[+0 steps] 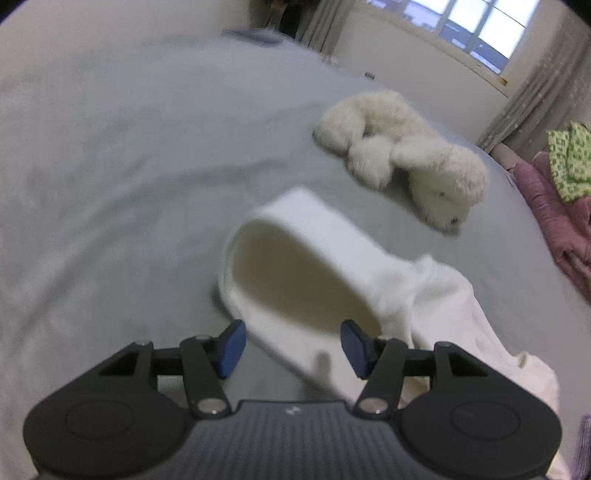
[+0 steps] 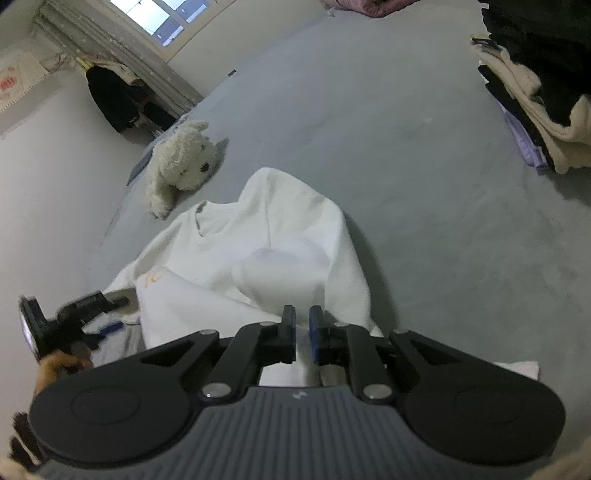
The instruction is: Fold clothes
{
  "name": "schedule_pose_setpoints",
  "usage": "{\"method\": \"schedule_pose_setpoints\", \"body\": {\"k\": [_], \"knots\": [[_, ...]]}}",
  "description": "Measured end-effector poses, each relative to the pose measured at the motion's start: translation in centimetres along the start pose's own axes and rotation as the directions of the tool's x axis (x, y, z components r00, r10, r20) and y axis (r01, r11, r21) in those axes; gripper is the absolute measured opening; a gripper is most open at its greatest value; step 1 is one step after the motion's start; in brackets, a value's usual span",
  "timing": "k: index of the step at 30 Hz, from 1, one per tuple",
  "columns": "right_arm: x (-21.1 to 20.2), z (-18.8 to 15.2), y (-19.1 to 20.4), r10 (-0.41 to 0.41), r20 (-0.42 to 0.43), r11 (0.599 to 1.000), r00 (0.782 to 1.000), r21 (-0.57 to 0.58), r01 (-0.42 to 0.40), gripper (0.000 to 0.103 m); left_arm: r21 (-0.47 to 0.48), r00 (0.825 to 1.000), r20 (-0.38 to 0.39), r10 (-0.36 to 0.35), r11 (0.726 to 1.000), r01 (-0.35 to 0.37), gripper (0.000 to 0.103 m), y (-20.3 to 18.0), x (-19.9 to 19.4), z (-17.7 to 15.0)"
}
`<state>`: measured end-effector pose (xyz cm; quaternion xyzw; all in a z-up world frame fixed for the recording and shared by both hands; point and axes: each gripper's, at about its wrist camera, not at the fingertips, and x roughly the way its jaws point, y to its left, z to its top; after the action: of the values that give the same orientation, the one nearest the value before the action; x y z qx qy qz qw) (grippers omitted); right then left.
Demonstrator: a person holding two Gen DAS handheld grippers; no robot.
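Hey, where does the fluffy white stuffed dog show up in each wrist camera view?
Left wrist view: the fluffy white stuffed dog lies upper right, beyond the white garment.
Right wrist view: it lies upper left, beyond the same garment.
Shared landmark: the bright window at the top.

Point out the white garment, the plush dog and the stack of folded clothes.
white garment (image 2: 280, 236): right wrist view, on the raised middle of the cloth.
plush dog (image 1: 439, 162): left wrist view, on its furry body.
stack of folded clothes (image 2: 535, 99): right wrist view, on a cream layer.
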<state>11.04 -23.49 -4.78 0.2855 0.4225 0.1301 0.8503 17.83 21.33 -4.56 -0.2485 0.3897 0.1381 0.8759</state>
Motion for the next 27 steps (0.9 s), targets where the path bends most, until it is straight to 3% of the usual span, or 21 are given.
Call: {"method": "schedule_pose_setpoints", "body": {"k": [3, 7, 9, 10, 11, 13, 15, 16, 17, 22, 27], "knots": [[-0.3, 0.1, 0.0, 0.020, 0.003, 1.000, 1.000, 0.011, -0.020, 0.015, -0.048, 0.998, -0.046, -0.050, 0.998, 0.048, 0.058, 0.5, 0.4, -1.0], [-0.9, 0.3, 0.2, 0.028, 0.020, 1.000, 0.999, 0.001, -0.028, 0.015, -0.023, 0.996, -0.046, -0.076, 0.997, 0.075, 0.056, -0.6, 0.3, -2.1], [-1.1, 0.4, 0.1, 0.022, 0.033, 1.000, 0.999, -0.009, -0.022, 0.031, -0.013, 0.995, -0.046, -0.084, 0.996, 0.083, 0.056, -1.2, 0.3, -2.5], [-1.2, 0.4, 0.0, 0.013, 0.044, 1.000, 0.999, -0.012, -0.012, 0.051, -0.008, 0.995, -0.045, -0.088, 0.996, 0.087, 0.054, -1.5, 0.4, -2.7], [-1.2, 0.4, 0.1, 0.000, 0.057, 1.000, 0.998, -0.020, 0.001, 0.055, -0.002, 0.995, -0.045, -0.092, 0.996, 0.092, 0.049, -1.9, 0.4, -2.9], [-1.3, 0.5, 0.1, -0.025, 0.082, 0.999, 0.996, -0.037, 0.029, 0.055, 0.016, 0.995, -0.037, -0.089, 0.996, 0.090, 0.040, -2.2, 0.5, -3.3], [-1.1, 0.4, 0.0, -0.068, 0.096, 0.996, 0.993, -0.052, 0.073, 0.055, 0.040, 0.997, -0.023, -0.077, 0.996, 0.078, 0.023, -2.4, 0.5, -3.5], [-0.9, 0.4, 0.0, -0.096, 0.098, 0.993, 0.991, -0.059, 0.102, 0.055, 0.051, 0.997, -0.016, -0.072, 0.996, 0.072, 0.008, -2.5, 0.6, -3.6], [-0.6, 0.3, -0.1, -0.128, 0.096, 0.989, 0.987, -0.067, 0.134, 0.055, 0.063, 0.998, -0.008, -0.066, 0.996, 0.067, 0.005, -2.6, 0.6, -3.7], [1.0, -0.1, -0.8, -0.229, 0.070, 0.968, 0.971, -0.093, 0.235, 0.053, 0.107, 0.999, 0.028, -0.038, 0.994, 0.035, 0.004, -2.6, 0.3, -3.6], [1.6, -0.1, -1.2, -0.234, 0.059, 0.966, 0.971, -0.097, 0.239, 0.034, 0.113, 0.991, 0.117, 0.061, 0.991, -0.074, 0.003, -1.4, -0.6, -1.3]]}}
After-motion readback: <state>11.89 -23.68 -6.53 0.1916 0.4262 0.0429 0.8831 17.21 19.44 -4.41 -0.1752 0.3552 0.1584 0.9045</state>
